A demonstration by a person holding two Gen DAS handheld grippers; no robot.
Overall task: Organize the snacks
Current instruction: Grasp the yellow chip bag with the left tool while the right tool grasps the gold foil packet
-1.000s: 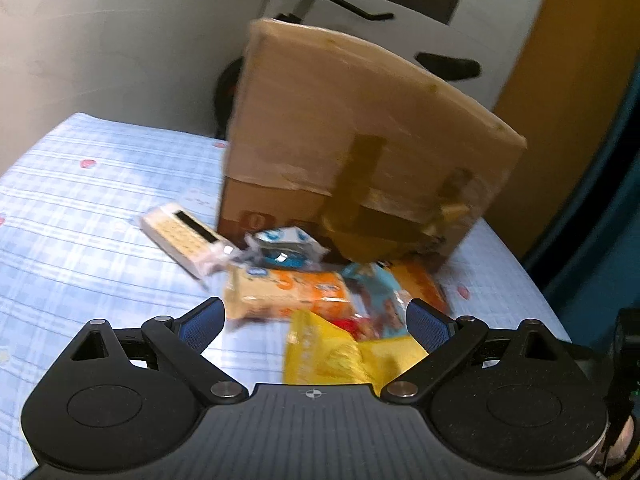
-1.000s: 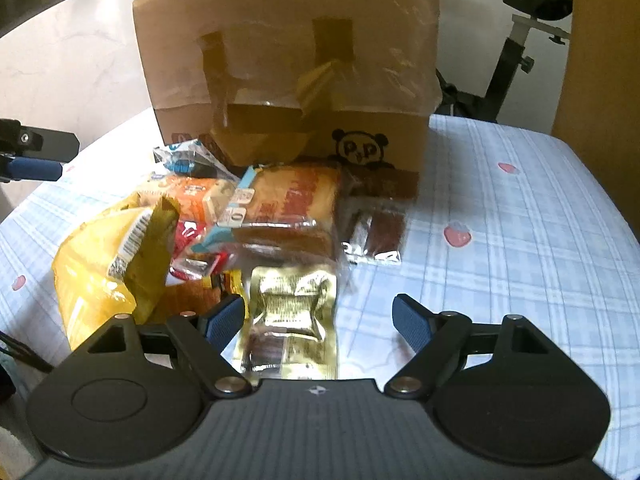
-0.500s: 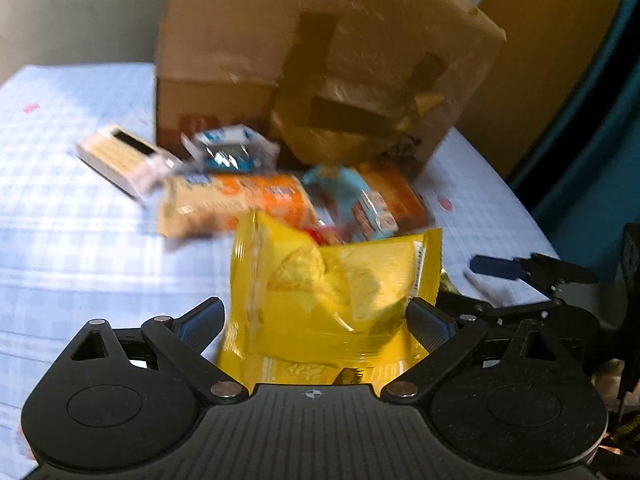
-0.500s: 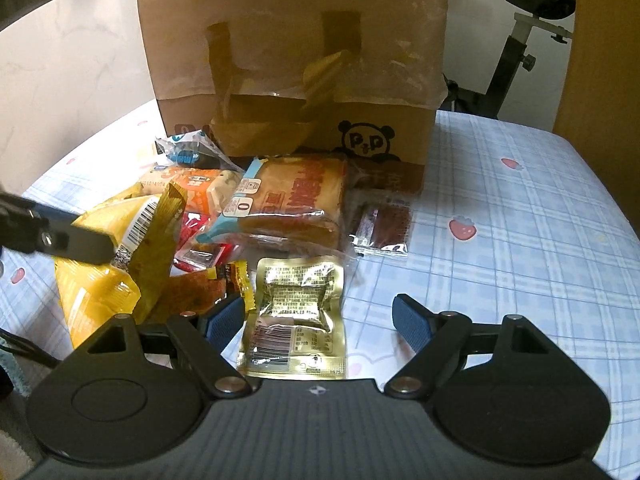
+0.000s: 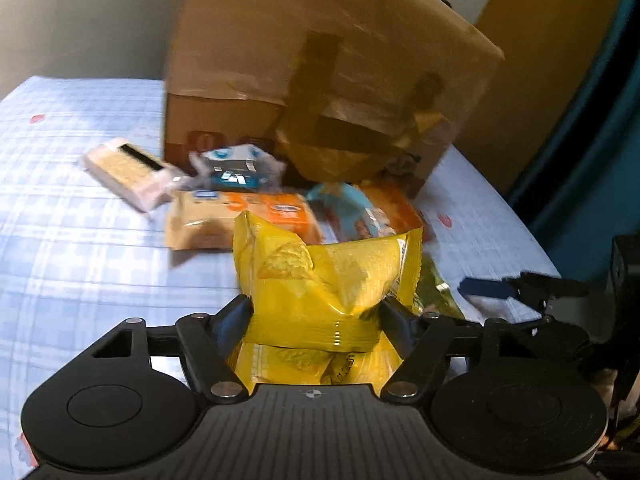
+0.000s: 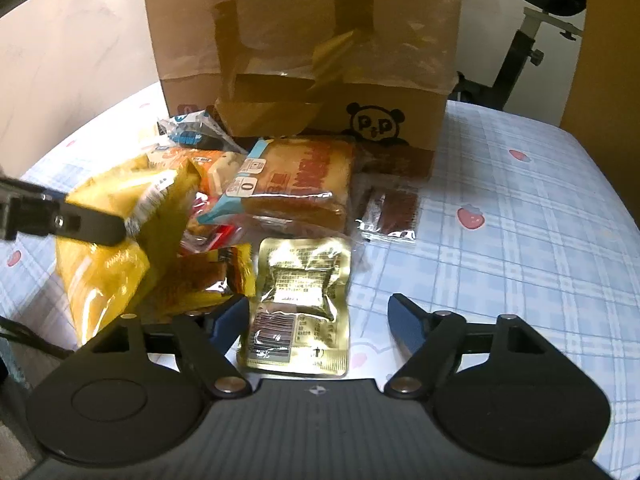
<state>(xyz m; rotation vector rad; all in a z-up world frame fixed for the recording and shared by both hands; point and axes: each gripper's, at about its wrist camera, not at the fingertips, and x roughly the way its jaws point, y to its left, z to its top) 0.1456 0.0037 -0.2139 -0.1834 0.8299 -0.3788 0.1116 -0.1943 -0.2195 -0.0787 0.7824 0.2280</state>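
While your left gripper (image 5: 316, 312) is closing, both pads already dent the yellow chip bag (image 5: 328, 280), which sits ahead of the cardboard box (image 5: 320, 60) on the checked sheet (image 5: 80, 240). Over on the right wrist view, your right gripper (image 6: 316, 320) is narrowing around the gold foil pouch (image 6: 300, 300), with a clear gap on the right side.

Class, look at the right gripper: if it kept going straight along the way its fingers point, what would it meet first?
Most likely the gold foil pouch, which lies between the closing jaws of the right gripper, not yet pinched. Beyond it sits the wrapped bread, then the cardboard box. Depth is hard to judge.
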